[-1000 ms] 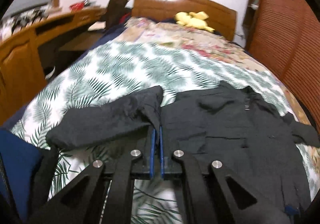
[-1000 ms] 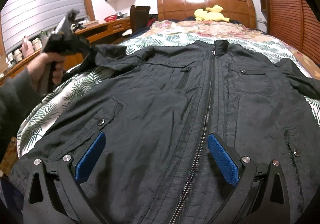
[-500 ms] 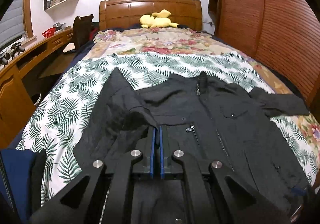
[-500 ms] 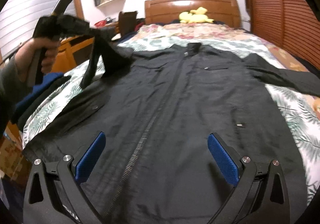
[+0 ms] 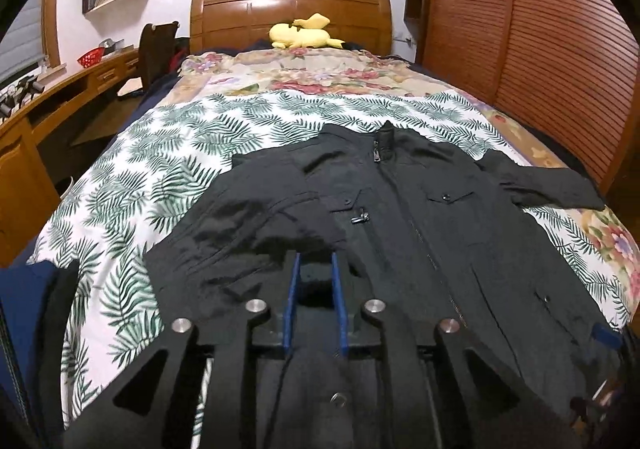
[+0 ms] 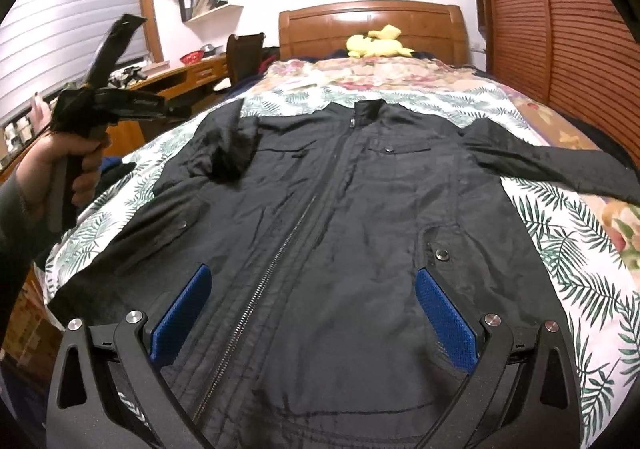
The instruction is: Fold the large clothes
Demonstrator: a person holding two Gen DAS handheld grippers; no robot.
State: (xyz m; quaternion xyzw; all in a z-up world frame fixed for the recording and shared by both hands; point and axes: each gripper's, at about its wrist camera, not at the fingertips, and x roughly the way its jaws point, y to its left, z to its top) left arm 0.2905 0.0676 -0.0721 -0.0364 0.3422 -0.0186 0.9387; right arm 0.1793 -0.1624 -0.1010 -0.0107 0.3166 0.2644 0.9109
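Note:
A black zip jacket (image 5: 420,209) (image 6: 340,209) lies front up on the palm-print bedspread (image 5: 168,169), collar toward the headboard. Its left sleeve (image 5: 248,225) (image 6: 224,153) lies folded in over the chest, while the other sleeve (image 6: 540,161) stretches out to the right. My left gripper (image 5: 314,261) hovers just behind the folded sleeve with its jaws opening, the blue pads slightly apart and nothing pressed between them. In the right wrist view a hand holds it (image 6: 176,111) in the air, clear of the cloth. My right gripper (image 6: 310,277) stands wide open over the jacket's lower front.
A yellow plush toy (image 5: 300,35) rests by the wooden headboard (image 5: 288,13). A wooden desk (image 5: 24,137) and chair (image 5: 156,45) run along the left. Slatted wardrobe doors (image 5: 540,29) close the right side. Dark blue folded clothes (image 5: 24,309) sit at the bed's near-left corner.
The left gripper carried the sleeve inward over the jacket's chest, then its pads parted and the sleeve dropped onto the jacket. The right gripper pulled back a little and stayed open.

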